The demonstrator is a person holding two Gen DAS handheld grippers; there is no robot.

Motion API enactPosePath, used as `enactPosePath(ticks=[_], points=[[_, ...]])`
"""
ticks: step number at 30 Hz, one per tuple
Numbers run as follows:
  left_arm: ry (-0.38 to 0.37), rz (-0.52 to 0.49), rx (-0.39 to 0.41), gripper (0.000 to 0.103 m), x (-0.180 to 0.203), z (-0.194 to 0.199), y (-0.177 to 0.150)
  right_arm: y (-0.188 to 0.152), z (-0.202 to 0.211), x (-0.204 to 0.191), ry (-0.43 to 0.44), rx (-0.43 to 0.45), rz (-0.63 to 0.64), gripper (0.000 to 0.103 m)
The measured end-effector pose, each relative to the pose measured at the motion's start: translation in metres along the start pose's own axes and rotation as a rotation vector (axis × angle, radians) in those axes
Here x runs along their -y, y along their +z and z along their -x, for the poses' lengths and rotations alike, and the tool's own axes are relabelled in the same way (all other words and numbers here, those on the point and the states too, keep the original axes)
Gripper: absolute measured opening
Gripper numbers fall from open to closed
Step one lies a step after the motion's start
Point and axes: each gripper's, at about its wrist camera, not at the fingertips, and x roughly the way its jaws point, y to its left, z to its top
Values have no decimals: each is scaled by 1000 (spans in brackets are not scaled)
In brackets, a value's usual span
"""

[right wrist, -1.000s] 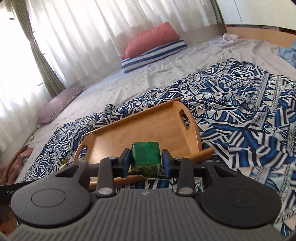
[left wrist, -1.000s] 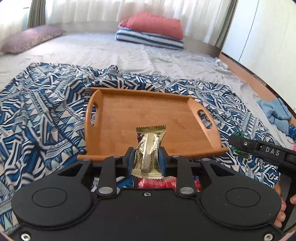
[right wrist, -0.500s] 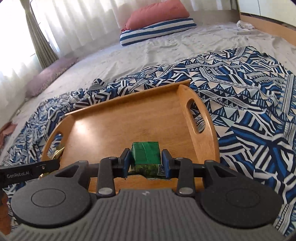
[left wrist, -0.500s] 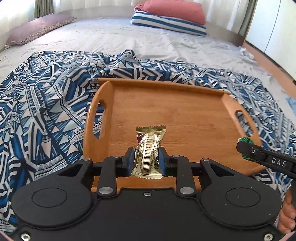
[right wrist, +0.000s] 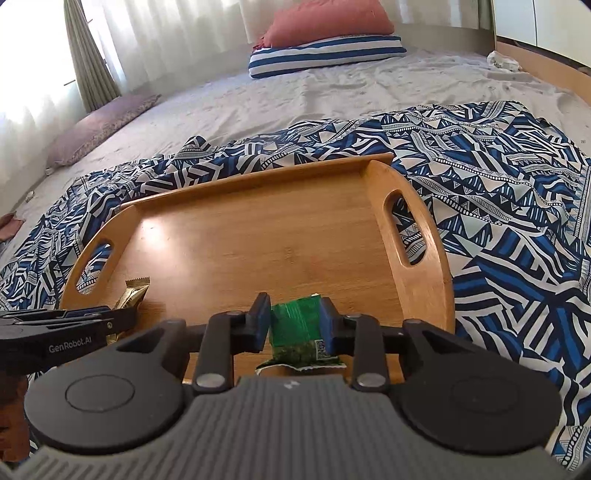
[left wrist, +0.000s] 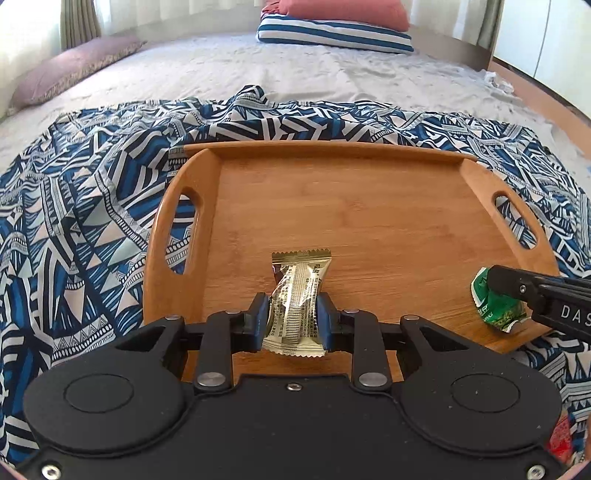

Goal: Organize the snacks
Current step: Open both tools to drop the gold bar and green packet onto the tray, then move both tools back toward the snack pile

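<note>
My left gripper (left wrist: 292,319) is shut on a gold snack packet (left wrist: 300,299) and holds it over the near left part of a wooden tray (left wrist: 369,192). My right gripper (right wrist: 294,323) is shut on a green snack packet (right wrist: 300,325) over the tray's (right wrist: 240,236) near right part. The green packet (left wrist: 493,301) and right gripper also show at the right of the left wrist view. The gold packet (right wrist: 133,293) and left gripper show at the left of the right wrist view.
The tray has two handle slots (left wrist: 181,229) and lies on a blue and white patterned cloth (left wrist: 74,206) spread over a grey bed. Striped and red pillows (left wrist: 332,22) lie at the far end, a purple pillow (left wrist: 70,66) at far left. A red packet (left wrist: 561,439) lies at near right.
Both grippers have moved forward and lower over the tray, each still holding its packet. The tray now fills more of both views.
</note>
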Motion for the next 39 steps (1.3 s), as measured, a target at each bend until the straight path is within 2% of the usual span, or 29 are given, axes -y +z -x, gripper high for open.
enactPosePath(ticks=[6, 8, 10, 12, 17, 22, 25, 28, 33, 39], points=[[-1, 4, -5, 28, 1, -1, 0, 0, 0, 0, 1, 3, 3, 36], [-2, 10, -8, 29, 2, 0, -1, 0, 0, 0, 5, 4, 3, 42], [-9, 16, 1, 35, 0, 3, -1, -1, 3, -1, 5, 6, 6, 44], [-14, 9, 15, 39, 0, 9, -2, -2, 5, -3, 5, 9, 18, 55], [-23, -27, 49, 50, 5, 29, -5, -6, 18, -8, 8, 27, 44, 60], [-34, -62, 97, 70, 7, 56, -15, -11, 40, -13, 21, 55, 51, 69], [-35, -84, 122, 81, 5, 76, -28, -17, 57, -14, 34, 73, 54, 77], [-41, -119, 165, 87, 3, 99, -48, -27, 75, -14, 49, 92, 54, 83], [-29, -156, 231, 90, 2, 131, -84, -51, 104, -18, 55, 125, 64, 89], [-34, -151, 271, 92, 2, 160, -124, -88, 136, -22, 55, 175, 73, 93]])
